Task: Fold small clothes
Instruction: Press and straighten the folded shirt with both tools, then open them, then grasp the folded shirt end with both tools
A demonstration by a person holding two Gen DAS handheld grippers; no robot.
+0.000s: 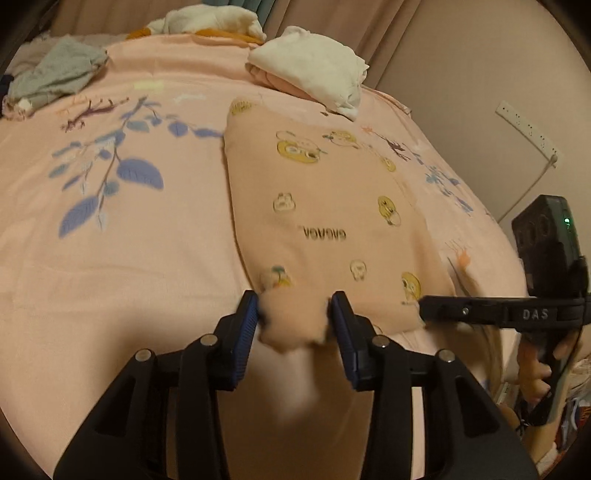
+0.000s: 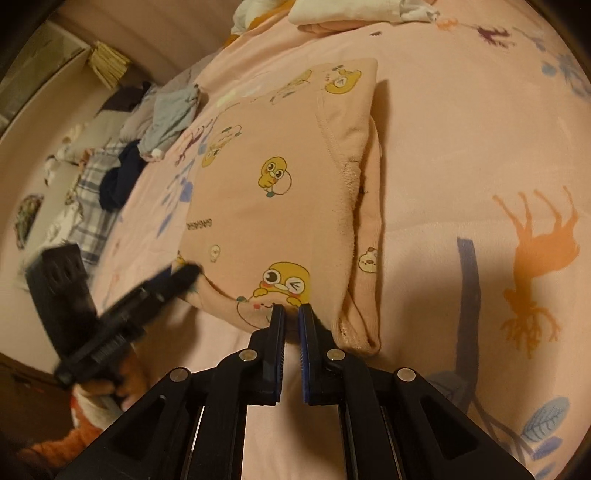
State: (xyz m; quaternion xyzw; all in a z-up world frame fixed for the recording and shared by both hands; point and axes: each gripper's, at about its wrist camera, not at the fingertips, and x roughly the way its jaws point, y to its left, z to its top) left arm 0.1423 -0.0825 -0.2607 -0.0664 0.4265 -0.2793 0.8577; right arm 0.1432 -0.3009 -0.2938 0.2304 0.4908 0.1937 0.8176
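Observation:
A small pink garment with yellow cartoon ducks (image 1: 325, 206) lies partly folded on the pink bedspread (image 1: 129, 258). My left gripper (image 1: 295, 314) is shut on a bunched near corner of the garment. My right gripper (image 2: 291, 314) is shut on the garment's near edge (image 2: 273, 229) at the other corner. The right gripper also shows in the left wrist view (image 1: 424, 310), at the garment's right corner. The left gripper shows blurred in the right wrist view (image 2: 188, 275).
A folded white and pink pile (image 1: 314, 66) lies beyond the garment. A grey cloth (image 1: 55, 74) and a white and orange heap (image 1: 210, 22) lie at the far edge. A wall power strip (image 1: 528, 129) is at right. Plaid and dark clothes (image 2: 107, 173) lie at the bed's left.

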